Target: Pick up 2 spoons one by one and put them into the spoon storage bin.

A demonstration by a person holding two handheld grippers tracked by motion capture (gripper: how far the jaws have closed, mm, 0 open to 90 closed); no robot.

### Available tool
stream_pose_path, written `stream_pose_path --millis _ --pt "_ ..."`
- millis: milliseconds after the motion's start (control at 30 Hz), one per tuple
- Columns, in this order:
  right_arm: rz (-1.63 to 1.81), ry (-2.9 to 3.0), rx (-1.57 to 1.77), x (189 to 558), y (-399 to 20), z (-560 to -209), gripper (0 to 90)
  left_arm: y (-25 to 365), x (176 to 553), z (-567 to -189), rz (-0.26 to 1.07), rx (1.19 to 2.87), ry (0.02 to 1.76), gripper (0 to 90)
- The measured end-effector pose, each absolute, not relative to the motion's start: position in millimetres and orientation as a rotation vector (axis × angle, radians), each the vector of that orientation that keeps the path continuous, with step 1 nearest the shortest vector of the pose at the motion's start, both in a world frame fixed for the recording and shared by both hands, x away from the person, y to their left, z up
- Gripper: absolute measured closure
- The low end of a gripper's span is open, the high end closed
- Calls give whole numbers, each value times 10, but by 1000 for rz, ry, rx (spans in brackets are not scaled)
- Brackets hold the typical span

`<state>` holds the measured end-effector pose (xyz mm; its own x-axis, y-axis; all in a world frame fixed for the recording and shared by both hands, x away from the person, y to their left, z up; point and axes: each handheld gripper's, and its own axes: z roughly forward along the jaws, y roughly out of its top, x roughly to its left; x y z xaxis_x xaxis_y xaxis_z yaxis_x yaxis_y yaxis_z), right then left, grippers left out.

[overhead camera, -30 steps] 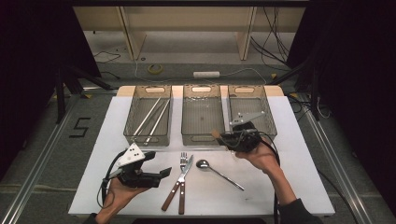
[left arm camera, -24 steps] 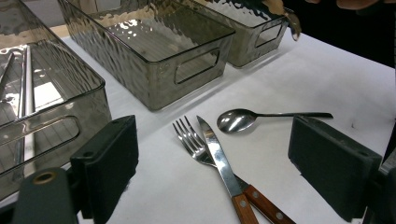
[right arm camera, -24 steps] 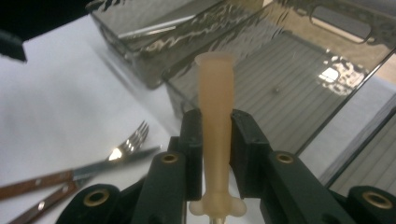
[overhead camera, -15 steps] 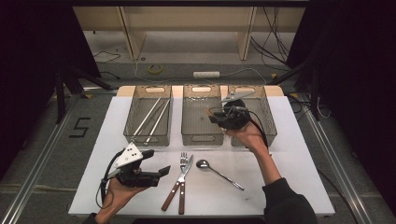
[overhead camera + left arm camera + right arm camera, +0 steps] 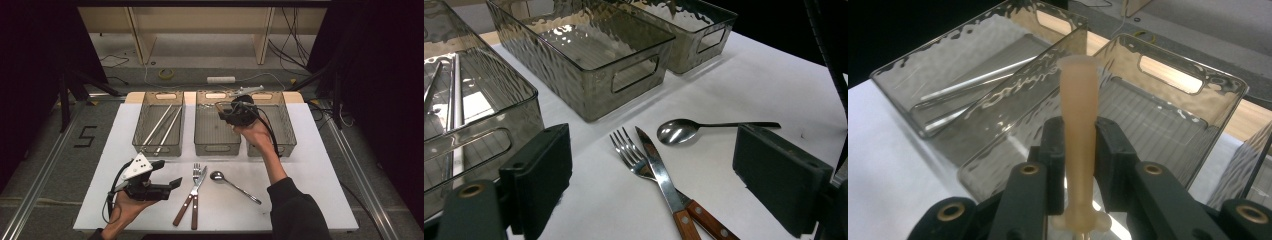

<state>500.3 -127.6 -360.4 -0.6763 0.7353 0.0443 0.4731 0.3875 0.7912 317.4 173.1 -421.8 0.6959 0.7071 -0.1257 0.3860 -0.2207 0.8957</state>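
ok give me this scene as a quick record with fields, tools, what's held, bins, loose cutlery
right tool: shut on a tan wooden handle, held above the middle bin
left tool: open, holding nothing, low over the white table
left bin: holds long metal sticks
right bin: contents unclear
loose on table: fork and knife crossed, spoon beside them

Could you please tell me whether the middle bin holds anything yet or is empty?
Empty: the middle bin shows only its bare floor, and the right gripper holds the tan handle above it.
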Motion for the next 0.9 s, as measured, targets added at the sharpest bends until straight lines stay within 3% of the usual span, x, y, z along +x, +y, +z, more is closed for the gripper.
stream_pose_path --millis 900 --pt "1095 2352 1141 5203 -1024 -3969 760 1733 3169 -4216 386 1851 850 153"
